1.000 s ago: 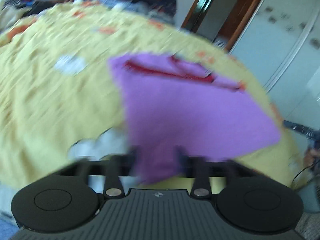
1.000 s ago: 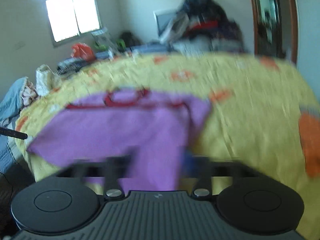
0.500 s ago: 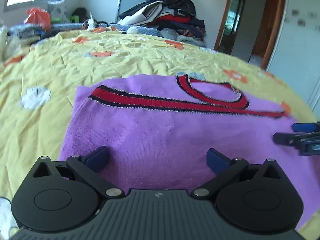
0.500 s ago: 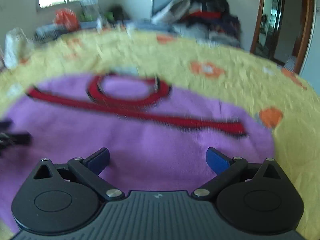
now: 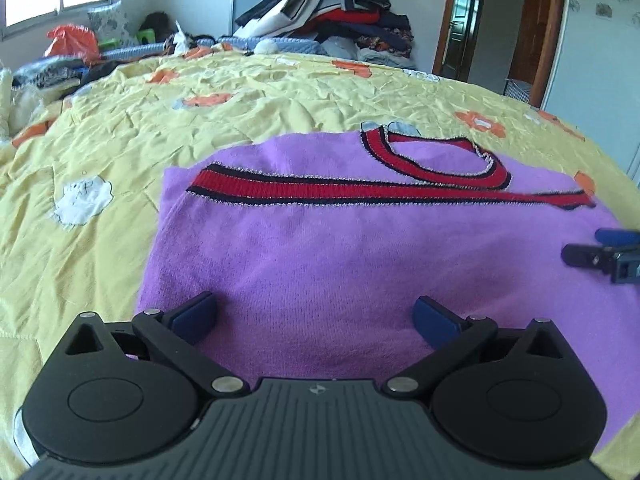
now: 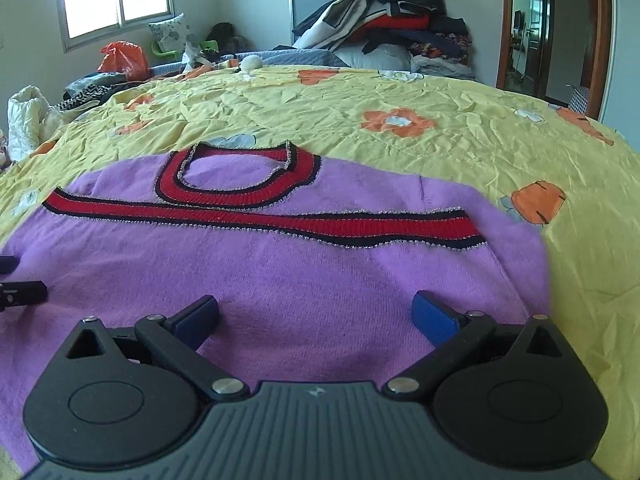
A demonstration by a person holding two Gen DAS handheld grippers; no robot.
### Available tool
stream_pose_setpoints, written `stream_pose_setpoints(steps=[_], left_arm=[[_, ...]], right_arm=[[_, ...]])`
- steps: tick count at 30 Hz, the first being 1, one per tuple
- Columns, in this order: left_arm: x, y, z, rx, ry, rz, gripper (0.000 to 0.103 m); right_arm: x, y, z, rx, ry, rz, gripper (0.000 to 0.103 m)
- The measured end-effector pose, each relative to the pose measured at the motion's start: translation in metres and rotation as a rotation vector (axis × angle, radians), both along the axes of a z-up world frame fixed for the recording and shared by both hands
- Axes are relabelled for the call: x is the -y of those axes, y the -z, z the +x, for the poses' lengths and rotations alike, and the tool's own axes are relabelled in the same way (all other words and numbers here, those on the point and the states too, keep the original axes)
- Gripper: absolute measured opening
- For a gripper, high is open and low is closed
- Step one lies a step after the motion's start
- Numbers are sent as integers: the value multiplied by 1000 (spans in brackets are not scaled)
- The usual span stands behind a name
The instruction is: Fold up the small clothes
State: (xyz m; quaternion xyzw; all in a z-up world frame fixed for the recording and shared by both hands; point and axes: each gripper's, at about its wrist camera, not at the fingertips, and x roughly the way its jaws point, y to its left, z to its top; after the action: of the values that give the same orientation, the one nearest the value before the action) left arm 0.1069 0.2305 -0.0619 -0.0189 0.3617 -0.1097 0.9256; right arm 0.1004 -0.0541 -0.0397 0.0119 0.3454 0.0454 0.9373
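A small purple knit top (image 5: pixel 320 248) (image 6: pixel 280 272) with red and black trim lies flat on the yellow flowered bedspread (image 5: pixel 120 120), folded so a red band crosses below the neckline. My left gripper (image 5: pixel 316 316) hovers open over its near left part, nothing between the fingers. My right gripper (image 6: pixel 316 316) is open over the near right part, also holding nothing. The right gripper's fingertips (image 5: pixel 592 254) show at the right edge of the left wrist view. The left gripper's fingertips (image 6: pixel 20 292) show at the left edge of the right wrist view.
A heap of clothes (image 6: pixel 392 20) is piled at the far side of the bed. An orange bag (image 6: pixel 122 58), a pillow and other clutter sit at the far left under a window. A doorway (image 6: pixel 552 32) stands at the right. Bare bedspread (image 6: pixel 440 132) lies beyond the top.
One second ago both grippers were shut on the purple top and carried it. They have let go and opened, and the top now lies folded flat. The views have steadied.
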Motion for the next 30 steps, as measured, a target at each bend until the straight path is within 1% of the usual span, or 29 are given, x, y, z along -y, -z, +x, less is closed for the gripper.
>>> stream_pose_setpoints(steps=[2, 3, 5, 7, 9, 10, 11, 13, 14, 16, 18, 21, 24, 25, 26, 28, 30], left_arm=[[-2, -9, -3, -21, -17, -48, 103], [-2, -15, -6, -12, -14, -72, 103], [1, -20, -8, -8, 7, -66, 103], [-6, -22, -2, -20, -12, -67, 103], [-26, -25, 9, -41, -30, -127, 103], [-39, -27, 14, -44, -46, -165, 103], [-54, -29, 19, -54, -54, -206, 103], [-82, -33, 30, -64, -52, -276, 103], [-95, -33, 37, -73, -36, -315, 103], [-116, -28, 57, -131, 4, -388, 103], [-129, -18, 78, -190, 36, -458, 103], [-136, -2, 108, -276, 121, -592, 103], [-137, 7, 134, -320, 183, -674, 103], [-139, 9, 141, -332, 181, -699, 103], [-141, 10, 148, -347, 182, -717, 103], [-145, 12, 159, -380, 230, -726, 103], [-150, 17, 166, -411, 277, -762, 103]], right_arm=[[0, -3, -5, 5, -11, 7, 103], [1, -5, -10, 7, -9, 16, 103], [-1, -14, -22, 16, -21, 27, 103], [-12, -25, -36, 55, -47, 29, 103], [-30, -30, -48, 82, -110, 63, 103], [-46, -30, -53, 83, -159, 50, 103], [-65, -30, -56, 80, -221, 6, 103], [-104, -26, -67, 123, -341, -80, 103], [-124, -23, -73, 149, -380, -127, 103], [-157, -19, -81, 190, -421, -185, 103], [-184, -16, -81, 183, -457, -211, 103], [-209, -13, -82, 171, -491, -217, 103], [-222, -14, -86, 184, -519, -226, 103], [-225, -14, -86, 187, -525, -230, 103], [-227, -15, -86, 189, -528, -239, 103], [-230, -16, -86, 192, -520, -249, 103], [-231, -17, -84, 193, -506, -237, 103]])
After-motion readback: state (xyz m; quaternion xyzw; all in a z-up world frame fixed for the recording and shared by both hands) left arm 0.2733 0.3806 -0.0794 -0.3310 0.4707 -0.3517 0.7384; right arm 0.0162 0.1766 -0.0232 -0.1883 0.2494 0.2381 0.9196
